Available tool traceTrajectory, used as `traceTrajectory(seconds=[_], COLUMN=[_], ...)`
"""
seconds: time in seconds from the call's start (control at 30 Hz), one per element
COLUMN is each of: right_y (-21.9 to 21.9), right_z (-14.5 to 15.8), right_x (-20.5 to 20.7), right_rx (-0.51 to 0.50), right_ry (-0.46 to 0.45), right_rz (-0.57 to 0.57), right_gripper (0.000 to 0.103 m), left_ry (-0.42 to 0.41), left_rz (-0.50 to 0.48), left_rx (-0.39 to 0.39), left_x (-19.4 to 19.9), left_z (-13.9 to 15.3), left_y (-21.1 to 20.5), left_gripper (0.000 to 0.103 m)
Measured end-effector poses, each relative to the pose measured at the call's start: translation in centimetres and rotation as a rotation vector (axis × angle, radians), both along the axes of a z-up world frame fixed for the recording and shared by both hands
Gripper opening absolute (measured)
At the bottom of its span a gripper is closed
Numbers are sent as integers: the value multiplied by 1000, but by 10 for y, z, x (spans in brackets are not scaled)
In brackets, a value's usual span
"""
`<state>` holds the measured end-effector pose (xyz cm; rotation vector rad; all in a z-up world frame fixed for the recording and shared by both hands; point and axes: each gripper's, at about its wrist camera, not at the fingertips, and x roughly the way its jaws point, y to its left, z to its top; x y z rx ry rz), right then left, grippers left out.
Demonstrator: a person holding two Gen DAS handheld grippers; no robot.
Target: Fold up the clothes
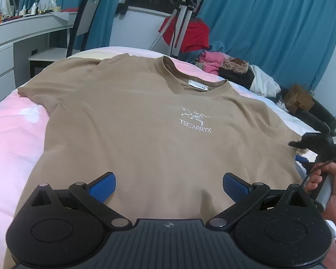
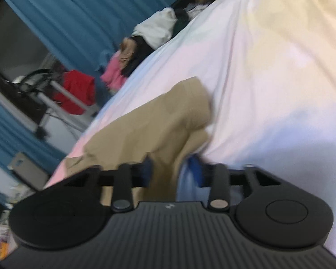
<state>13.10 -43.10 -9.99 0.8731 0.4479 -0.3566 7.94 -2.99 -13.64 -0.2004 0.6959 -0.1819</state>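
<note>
A tan T-shirt (image 1: 145, 123) with a white chest logo lies flat, front up, on the bed, collar at the far end. My left gripper (image 1: 169, 186) hovers open over the shirt's near hem, its blue pads (image 1: 103, 185) spread wide with nothing between them. At the shirt's right edge a hand (image 1: 331, 190) holds my right gripper (image 1: 311, 143). The right wrist view is blurred; there my right gripper (image 2: 168, 170) is shut on a bunched fold of the T-shirt (image 2: 168, 116), apparently at the sleeve side.
The bed sheet (image 1: 11, 134) is pink and white. A pile of clothes (image 1: 235, 67) and a brown paper bag (image 1: 299, 99) lie along the bed's far right. A red garment (image 1: 190, 35) hangs on a stand; a desk (image 1: 22, 29) and chair (image 1: 82, 22) stand left.
</note>
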Motion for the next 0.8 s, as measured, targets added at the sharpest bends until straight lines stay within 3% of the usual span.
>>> traceTrajectory(seconds=[0.07,0.17,0.33,0.37,0.4,0.5,0.53,0.8], right_y=[4,3,-12,-14,-14,-13,-11,3], right_z=[4,9,7,8,9,8,7,-8], right_x=[-7,-25,-52,-54,-56,-60,-57,-38], right_rx=[-37,-76,93,125,153,237,257,348], right_ry=[1,-20,-69,-84,-101,-150,-156,-117], right_rz=[-15,-3,12,19,30,61,70,124], right_gripper=[18,17,21,24,32,73,77,77], left_ry=[1,2,3,3,3,4,5,12], left_rz=[-1,-1,-5,-4,-3,-2,-1,2], left_rx=[-1,-9,-17,-16,-17,-15,-14,-6], left_x=[1,1,-3,-4,-5,-6,-6,-4], left_z=[0,0,1,1,1,1,0,-2], left_y=[0,1,3,4,5,5,5,6], left_gripper=[103,103,103,103,103,103,103,103])
